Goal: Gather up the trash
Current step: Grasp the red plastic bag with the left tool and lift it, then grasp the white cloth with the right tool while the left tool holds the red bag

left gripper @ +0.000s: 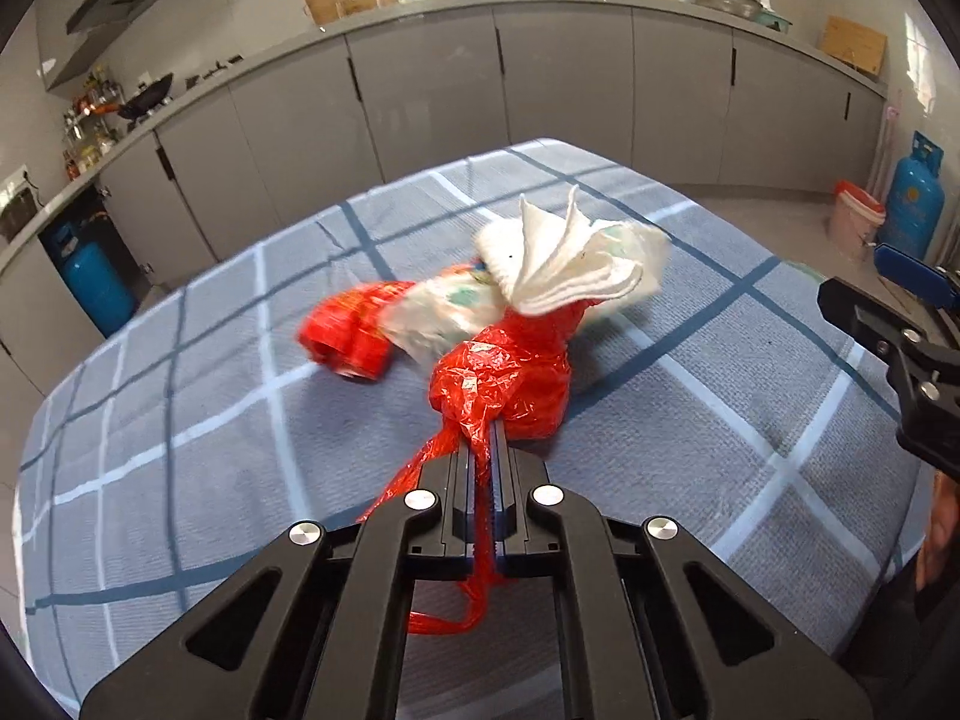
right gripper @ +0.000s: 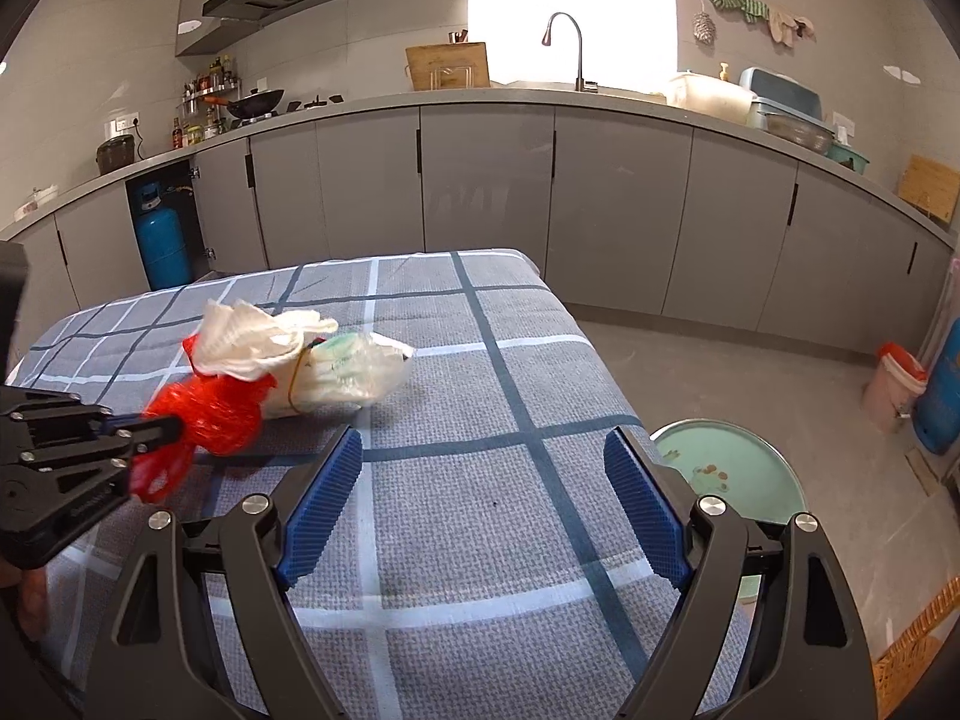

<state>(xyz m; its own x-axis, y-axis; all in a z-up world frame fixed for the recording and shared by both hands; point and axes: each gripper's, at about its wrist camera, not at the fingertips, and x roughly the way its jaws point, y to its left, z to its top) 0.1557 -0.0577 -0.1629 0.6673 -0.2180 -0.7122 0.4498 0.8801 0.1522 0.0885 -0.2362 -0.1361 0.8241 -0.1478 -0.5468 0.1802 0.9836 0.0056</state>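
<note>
Your left gripper (left gripper: 483, 450) is clamped on the red plastic bag (left gripper: 510, 378), whose trash bundle stretches away from it across the checked surface (left gripper: 210, 420), while your right gripper (right gripper: 483, 495) hangs wide open and empty, right of the bag.

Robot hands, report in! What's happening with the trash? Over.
Left gripper shut on red plastic bag. Right gripper open, empty. White tissue atop the bundle. Nothing blocking.
</note>
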